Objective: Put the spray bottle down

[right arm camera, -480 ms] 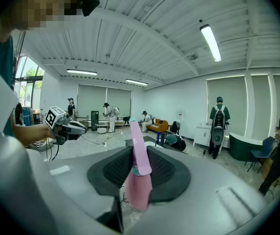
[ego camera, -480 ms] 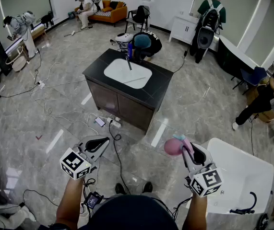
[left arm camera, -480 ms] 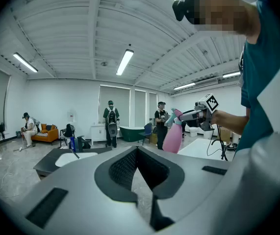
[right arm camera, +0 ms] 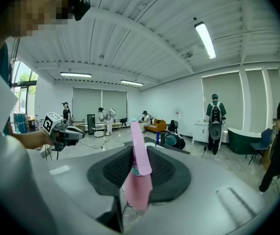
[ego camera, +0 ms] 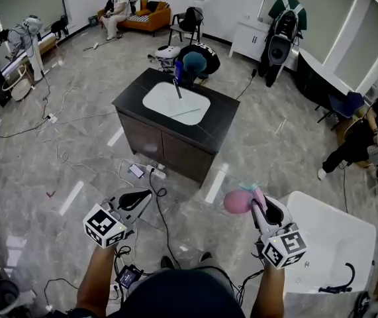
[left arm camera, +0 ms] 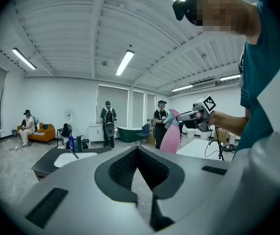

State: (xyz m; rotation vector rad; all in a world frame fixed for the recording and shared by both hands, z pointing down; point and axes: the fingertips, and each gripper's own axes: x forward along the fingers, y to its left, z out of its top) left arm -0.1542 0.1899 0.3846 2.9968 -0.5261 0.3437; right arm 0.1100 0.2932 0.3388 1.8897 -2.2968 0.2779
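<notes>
Carrying stage, judged from the look of things, with the setting-down itself not yet begun. Pink spray bottle [ego camera: 237, 202] clamped in the right gripper [ego camera: 260, 205], pads pressed on the neck and trigger part, body hanging below and a little ahead of the jaws. No support under the bottle: in mid-air above the grey marble floor [ego camera: 76, 158], just left of the near-left corner of the white bathtub [ego camera: 328, 237] and well short of the sink island [ego camera: 218, 121] farther ahead in the middle of the room. Left gripper [ego camera: 139, 194] held out at the left at about the same height, jaw tips drawn together with nothing between them, well apart from the bottle and playing no part in the hold. Several people at work around the far walls and behind the island, none near the bottle. Next, most likely: choosing a landing spot, either the bathtub just to the right or the island's black counter after a longer walk forward; then bringing the bottle over it, lowering until the base sits flat and upright, and only then letting the right jaws part and backing straight away. Worth watching: a hold high on the head leaves the body free to swing, so a slow descent and a level base before release, lest it tip on contact or slide off a rounded tub rim.
</notes>
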